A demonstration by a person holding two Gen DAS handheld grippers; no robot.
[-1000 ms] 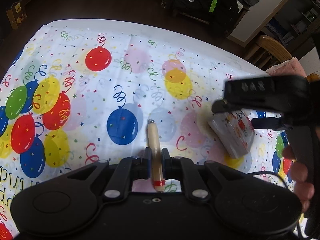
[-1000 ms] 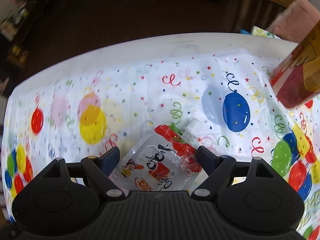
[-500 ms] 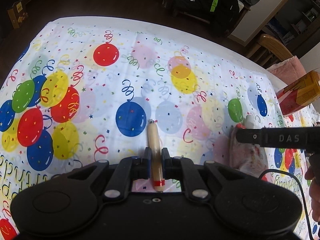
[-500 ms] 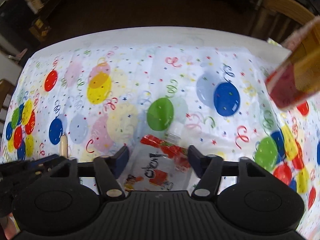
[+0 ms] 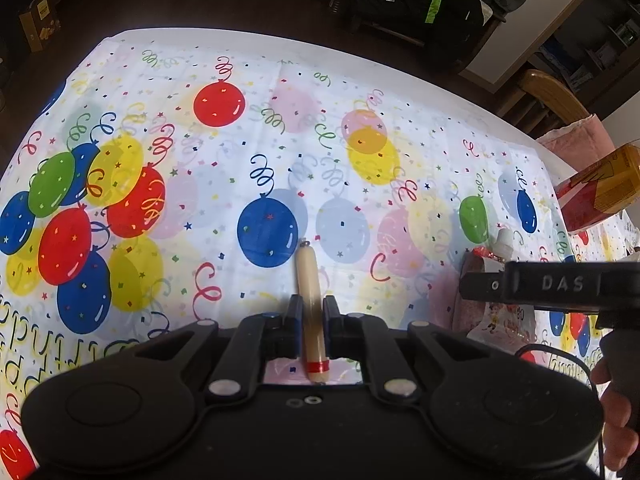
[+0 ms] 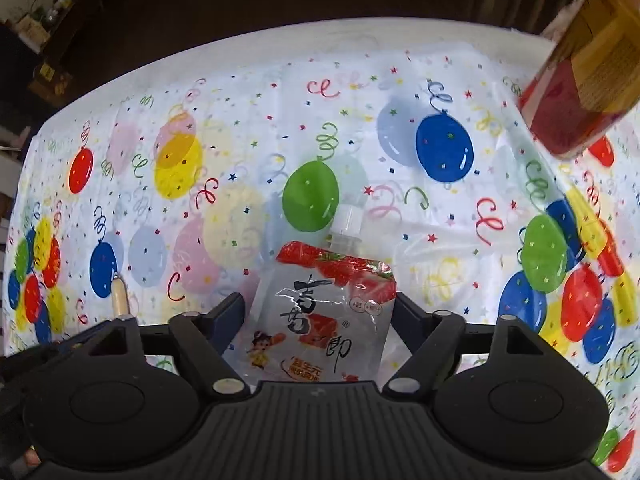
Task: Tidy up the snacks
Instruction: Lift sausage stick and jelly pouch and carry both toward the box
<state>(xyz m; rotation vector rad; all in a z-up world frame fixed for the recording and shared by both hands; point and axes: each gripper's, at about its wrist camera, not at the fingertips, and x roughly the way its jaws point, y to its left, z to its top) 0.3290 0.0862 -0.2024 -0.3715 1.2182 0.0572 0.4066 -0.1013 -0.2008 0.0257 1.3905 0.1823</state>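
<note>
While both grippers hold stock: two snacks gripped, one red-and-yellow box (image 6: pixel 580 76) at the table's right edge.
Left gripper (image 5: pixel 311 322) clamps one beige sausage stick (image 5: pixel 310 304); right gripper (image 6: pixel 318 316) spans one clear strawberry-print jelly pouch (image 6: pixel 324 316) (white cap forward); balloon-print plastic tablecloth (image 5: pixel 280 140) lies open ahead.

Black plastic grippers, blue-padded fingers (image 5: pixel 295 322), silver screws ("DAS" lettering).

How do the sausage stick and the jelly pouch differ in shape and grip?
The sausage stick is a thin beige cylinder; the jelly pouch is flat, wide and printed, with a white cap. The left gripper pinches the stick narrowly; the right gripper spans the pouch's width. Both point away over the tablecloth.
</note>
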